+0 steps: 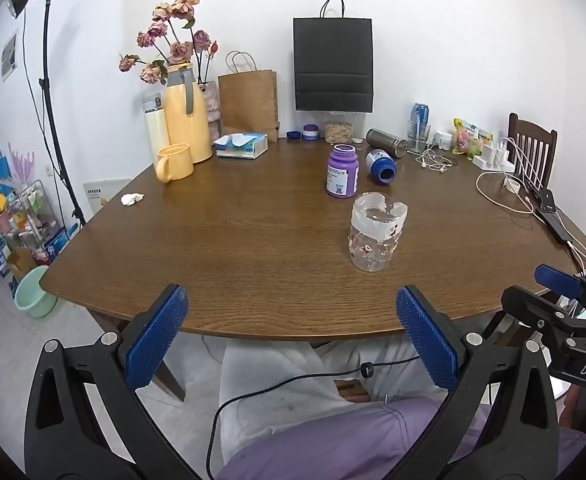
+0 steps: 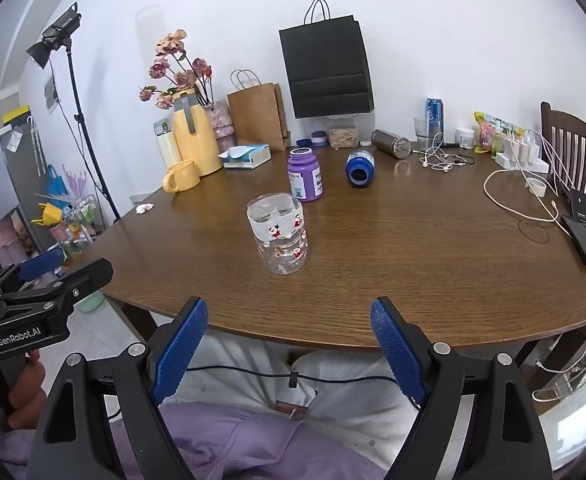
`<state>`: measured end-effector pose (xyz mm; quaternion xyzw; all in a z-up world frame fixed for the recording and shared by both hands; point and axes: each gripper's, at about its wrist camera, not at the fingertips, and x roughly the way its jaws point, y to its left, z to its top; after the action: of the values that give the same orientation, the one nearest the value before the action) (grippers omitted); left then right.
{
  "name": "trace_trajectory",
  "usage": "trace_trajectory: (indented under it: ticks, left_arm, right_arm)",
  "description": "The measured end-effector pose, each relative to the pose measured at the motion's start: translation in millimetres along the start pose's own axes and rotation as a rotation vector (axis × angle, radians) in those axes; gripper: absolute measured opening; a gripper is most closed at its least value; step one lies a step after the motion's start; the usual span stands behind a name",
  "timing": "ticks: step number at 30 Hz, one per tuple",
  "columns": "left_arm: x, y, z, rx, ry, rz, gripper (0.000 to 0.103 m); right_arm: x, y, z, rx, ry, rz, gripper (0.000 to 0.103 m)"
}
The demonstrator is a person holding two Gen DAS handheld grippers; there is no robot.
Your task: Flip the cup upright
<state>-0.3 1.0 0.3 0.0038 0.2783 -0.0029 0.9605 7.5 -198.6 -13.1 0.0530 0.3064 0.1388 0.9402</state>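
Note:
A clear glass cup (image 1: 377, 234) printed with small red figures stands on the brown wooden table (image 1: 233, 248), right of centre. Its thick flat base faces up and its mouth rests on the wood. In the right wrist view the same cup (image 2: 280, 236) sits just left of centre. My left gripper (image 1: 291, 294) is open and empty at the table's front edge, well short of the cup. My right gripper (image 2: 289, 304) is open too, nothing between its blue pads, also back at the near edge. Each gripper shows at the side of the other's view.
A purple bottle (image 1: 342, 171) stands just behind the cup, and a blue jar (image 1: 381, 165) lies on its side. A yellow mug (image 1: 175, 162), yellow jug, tissue box, paper bags, cables and a phone (image 1: 553, 220) line the back and right. A person's lap sits below the front edge.

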Motion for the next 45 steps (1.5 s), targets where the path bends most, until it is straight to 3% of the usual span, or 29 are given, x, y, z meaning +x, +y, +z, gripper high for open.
trace_trajectory:
  ticks: [45]
  left_arm:
    - [9.9, 3.4, -7.7, 0.004, 0.022, 0.004, 0.103]
  right_arm:
    - [0.5, 0.3, -0.4, 0.001, 0.001, 0.0, 0.087]
